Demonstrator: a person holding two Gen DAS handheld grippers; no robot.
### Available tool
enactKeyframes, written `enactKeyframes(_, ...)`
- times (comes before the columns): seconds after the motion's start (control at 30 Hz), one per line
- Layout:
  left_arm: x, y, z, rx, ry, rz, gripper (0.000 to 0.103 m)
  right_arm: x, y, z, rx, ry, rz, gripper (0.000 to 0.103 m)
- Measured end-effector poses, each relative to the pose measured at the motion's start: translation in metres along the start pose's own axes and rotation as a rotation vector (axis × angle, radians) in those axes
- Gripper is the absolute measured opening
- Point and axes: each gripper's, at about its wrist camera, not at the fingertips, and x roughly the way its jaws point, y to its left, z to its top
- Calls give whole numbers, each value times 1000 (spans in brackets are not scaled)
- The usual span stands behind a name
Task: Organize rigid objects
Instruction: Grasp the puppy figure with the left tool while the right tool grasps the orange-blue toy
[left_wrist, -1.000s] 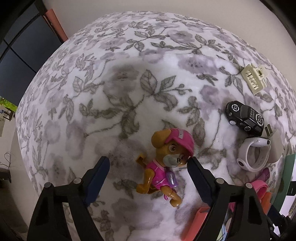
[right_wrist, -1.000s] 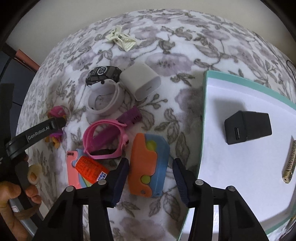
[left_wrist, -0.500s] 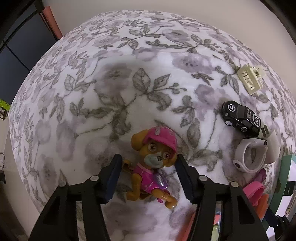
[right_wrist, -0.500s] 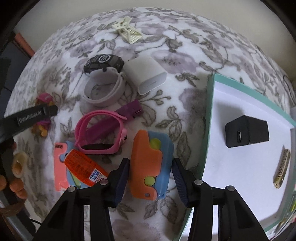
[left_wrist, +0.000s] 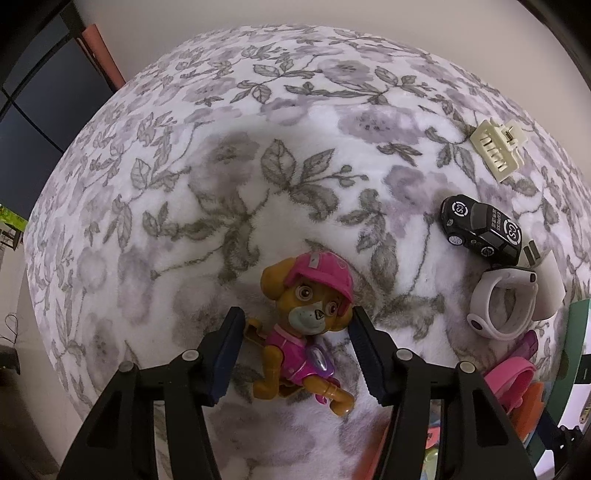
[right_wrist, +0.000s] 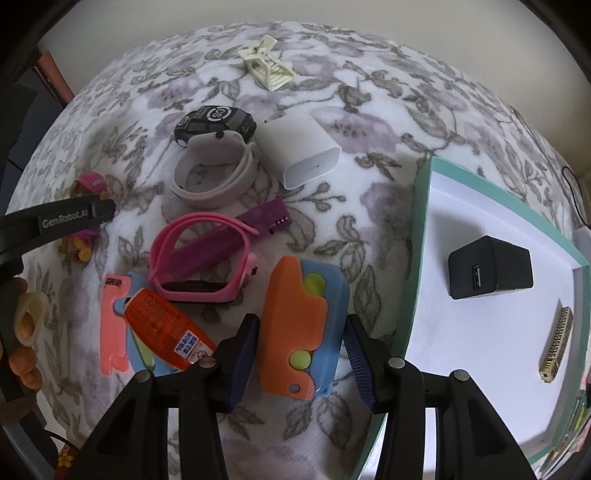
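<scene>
A toy dog in a pink cap (left_wrist: 306, 325) lies on the floral cloth. My left gripper (left_wrist: 295, 328) is open, its fingers on either side of the dog, close to its head and body. My right gripper (right_wrist: 301, 332) is open around an orange and blue plastic toy (right_wrist: 301, 325), a small gap on each side. A white tray with a teal rim (right_wrist: 417, 258) at the right holds a black charger cube (right_wrist: 491, 266) and a small gold piece (right_wrist: 556, 345).
On the cloth lie a black toy car (left_wrist: 480, 229), a white watch band (right_wrist: 214, 173), a white charger (right_wrist: 299, 149), a cream hair clip (left_wrist: 496, 149), a pink band (right_wrist: 203, 258), a purple stick (right_wrist: 229, 242) and an orange tube (right_wrist: 170, 332).
My left gripper has narrowed and moved forward around the toy dog. My right gripper has edged forward so the orange and blue toy sits deeper between its fingers.
</scene>
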Motion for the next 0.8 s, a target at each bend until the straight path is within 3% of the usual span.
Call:
enactKeyframes(0.7, -4, -10, -2, 23, -25, 72, 58, -6, -5, -5, -9, -62, 40, 48)
enactKeyframes(0.8, -6, -12, -3, 18, -23, 37, 43, -6, -9, -4, -1, -61, 52, 48)
